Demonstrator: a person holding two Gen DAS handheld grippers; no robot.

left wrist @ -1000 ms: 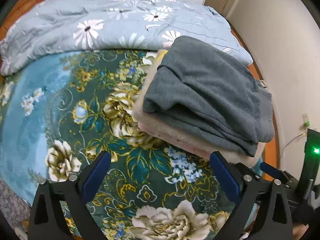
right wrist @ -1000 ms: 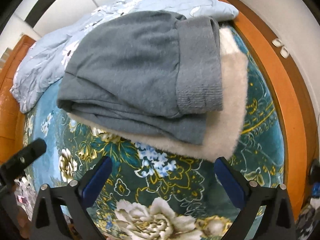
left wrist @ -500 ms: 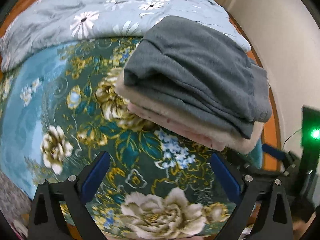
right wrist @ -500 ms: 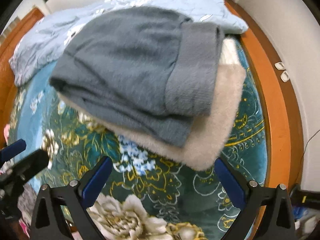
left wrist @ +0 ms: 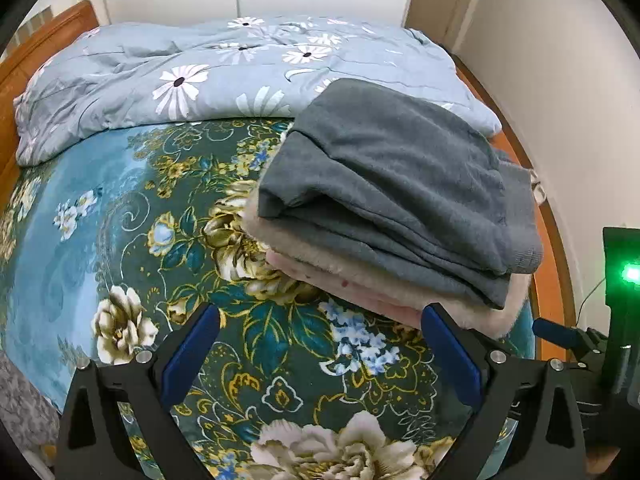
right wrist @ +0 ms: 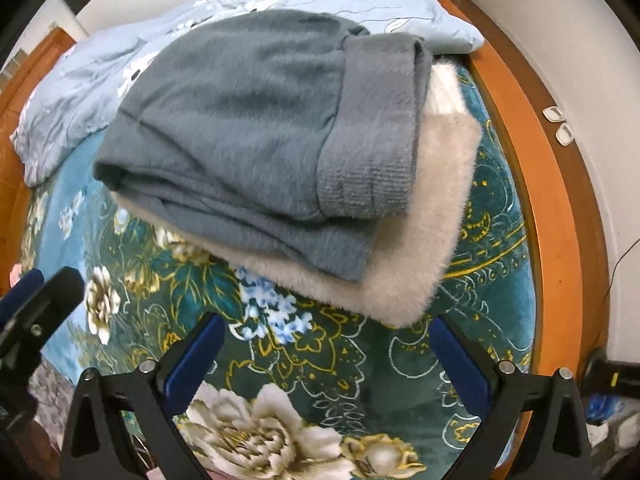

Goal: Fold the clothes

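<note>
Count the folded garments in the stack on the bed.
3 visible: a grey sweater on top, a cream fluffy one beneath it, and a pink layer at the bottom. More could be hidden inside the stack.

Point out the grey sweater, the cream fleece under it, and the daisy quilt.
grey sweater (right wrist: 240, 120): right wrist view, top panel.
cream fleece (right wrist: 432, 216): right wrist view, exposed right edge.
daisy quilt (left wrist: 200, 64): left wrist view, middle.

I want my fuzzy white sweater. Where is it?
The white sweater lies under the folded grey sweater on the flowery blanket, near the bed's right edge.
</note>
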